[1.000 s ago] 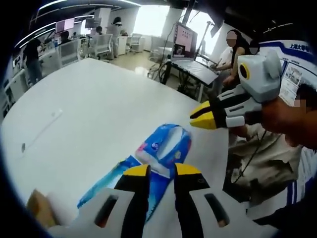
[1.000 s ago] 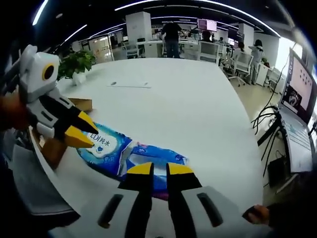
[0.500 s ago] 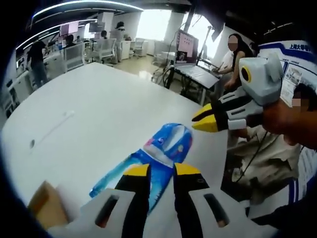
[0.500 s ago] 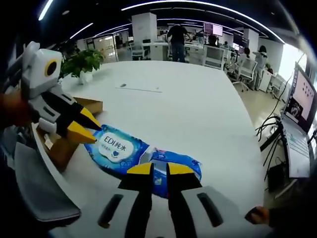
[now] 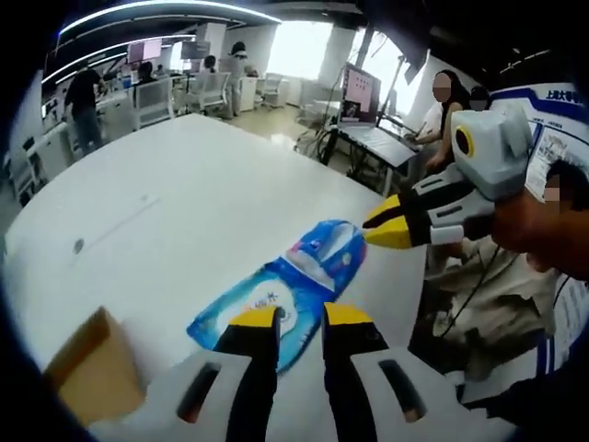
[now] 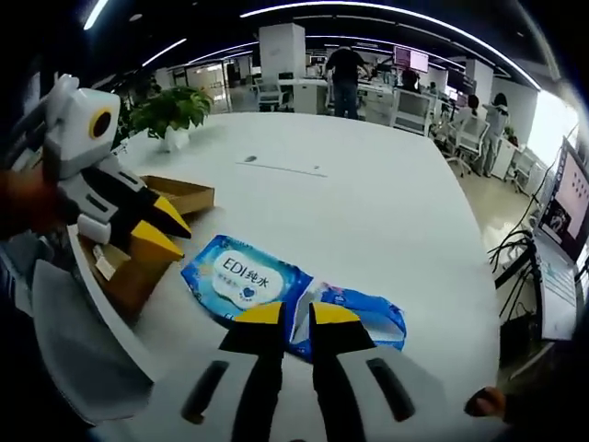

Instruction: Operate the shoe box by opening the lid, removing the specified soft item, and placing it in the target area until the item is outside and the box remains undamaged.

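Both grippers hang nearly shut and empty: the left gripper (image 5: 299, 318) and right gripper (image 6: 287, 315) over the wipes pack (image 6: 244, 276), which lies flat near the table (image 6: 368, 203) edge, beside the open shoe box (image 6: 156, 207); a careless nudge could slide it off

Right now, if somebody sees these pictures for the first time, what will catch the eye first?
Probably the bright blue wet-wipe packs lying flat on the white table, outside the cardboard shoe box at the table edge. Next come the yellow-tipped grippers: the left gripper hovers beside the box, while the right gripper sits low over the packs, jaws nearly closed with a narrow gap.
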